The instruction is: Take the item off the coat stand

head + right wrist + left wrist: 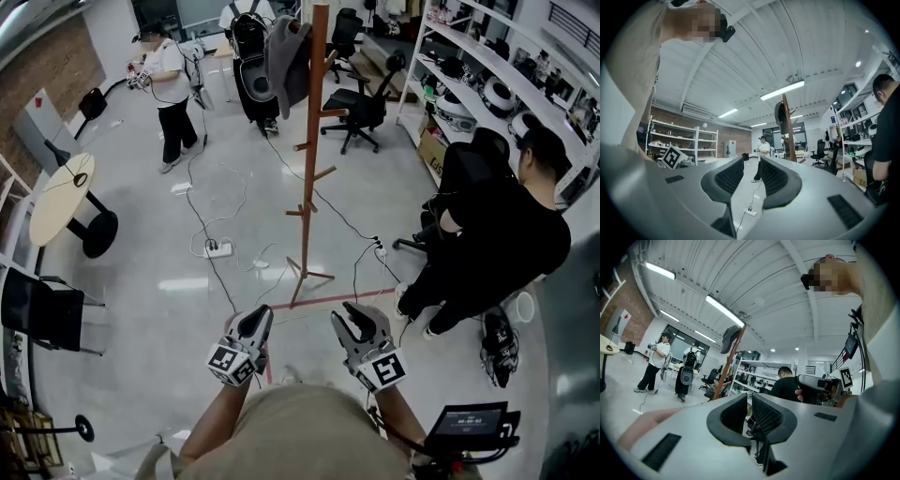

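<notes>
Flooring (178, 309) of glossy pale grey spreads through an open workroom, crossed by loose cables, a white power strip (217, 249) and a red tape line (328, 300). The wooden coat stand (312, 159) rises just beyond that line, and the grey item (286, 61) hangs from a peg at its top, draped to the left of the pole. A brick wall (47, 75) and a round table (61, 199) lie to the left, white shelving (487, 84) to the right, black office chairs (361, 108) behind. One person in black (497, 244) crouches near the shelving; another in a white top (169, 89) stands far off. The left gripper (255, 323) has its jaws closed on nothing. The right gripper (363, 317) has its jaws spread wide, empty. Both are well apart from the stand.
</notes>
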The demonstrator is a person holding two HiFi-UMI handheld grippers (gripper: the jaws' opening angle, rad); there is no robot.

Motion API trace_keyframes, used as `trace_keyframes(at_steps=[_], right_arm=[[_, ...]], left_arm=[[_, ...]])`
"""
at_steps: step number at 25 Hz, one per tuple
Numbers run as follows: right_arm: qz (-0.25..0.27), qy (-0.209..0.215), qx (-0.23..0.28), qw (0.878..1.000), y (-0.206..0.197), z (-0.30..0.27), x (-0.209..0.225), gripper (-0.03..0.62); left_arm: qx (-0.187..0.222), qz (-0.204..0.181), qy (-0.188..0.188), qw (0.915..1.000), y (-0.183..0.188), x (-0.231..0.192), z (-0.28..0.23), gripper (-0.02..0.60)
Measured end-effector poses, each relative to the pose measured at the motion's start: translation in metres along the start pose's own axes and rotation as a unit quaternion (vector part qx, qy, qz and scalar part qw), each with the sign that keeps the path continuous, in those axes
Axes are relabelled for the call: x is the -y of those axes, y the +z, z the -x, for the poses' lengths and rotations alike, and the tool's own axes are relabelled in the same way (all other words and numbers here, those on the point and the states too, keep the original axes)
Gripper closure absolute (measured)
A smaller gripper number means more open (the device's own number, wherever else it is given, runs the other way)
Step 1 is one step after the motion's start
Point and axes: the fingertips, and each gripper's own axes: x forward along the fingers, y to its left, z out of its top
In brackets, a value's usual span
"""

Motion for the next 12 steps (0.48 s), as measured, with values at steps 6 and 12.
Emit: trace_keyframes(at_steps=[6,12], right_arm=[[-0.014,-0.019,-0.009,1.000,-0.005,-0.012,0.006,0.480],[-0.019,-0.030,0.007,0.999,-0.017,-0.034,-0.009,0.488]], left_arm=[[-0.004,0.004,-0.017,0.9998,0.010,-0.010,-0.005,0.558],[-0.011,-0.001,-0.028,0.9996,-0.003,-0.042,0.001,0.558]])
